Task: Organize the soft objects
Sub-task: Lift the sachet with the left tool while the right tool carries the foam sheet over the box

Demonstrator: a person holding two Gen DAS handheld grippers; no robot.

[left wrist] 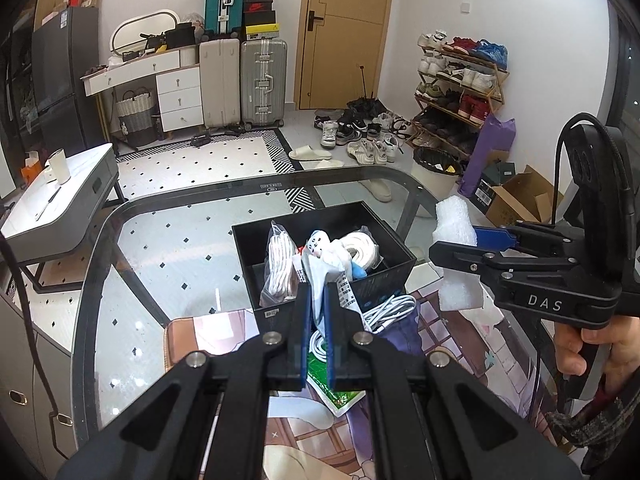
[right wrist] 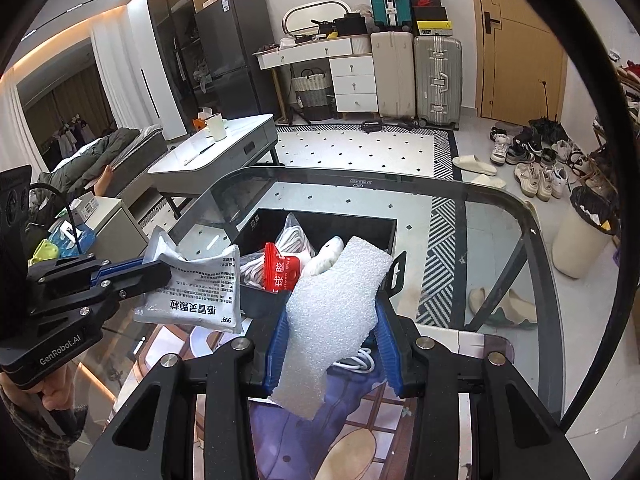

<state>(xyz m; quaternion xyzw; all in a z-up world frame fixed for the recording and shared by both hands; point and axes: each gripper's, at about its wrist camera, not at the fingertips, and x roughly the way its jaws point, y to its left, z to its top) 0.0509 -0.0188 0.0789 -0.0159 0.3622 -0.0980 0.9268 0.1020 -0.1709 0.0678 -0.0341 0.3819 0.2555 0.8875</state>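
"DAS" marks the right hand-held gripper [left wrist: 456,246], "GenRobot.AI" the left hand-held gripper [right wrist: 160,270], "999" its sachet [right wrist: 196,284].

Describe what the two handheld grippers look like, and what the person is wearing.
Both are black linkage frames with silver pivot bolts and blue ribbed finger pads. The left gripper carries white "GenRobot.AI" lettering; the right gripper reads "DAS", with a black cable looping over its rear camera housing. A dark plaid sleeve covers the person's right wrist.
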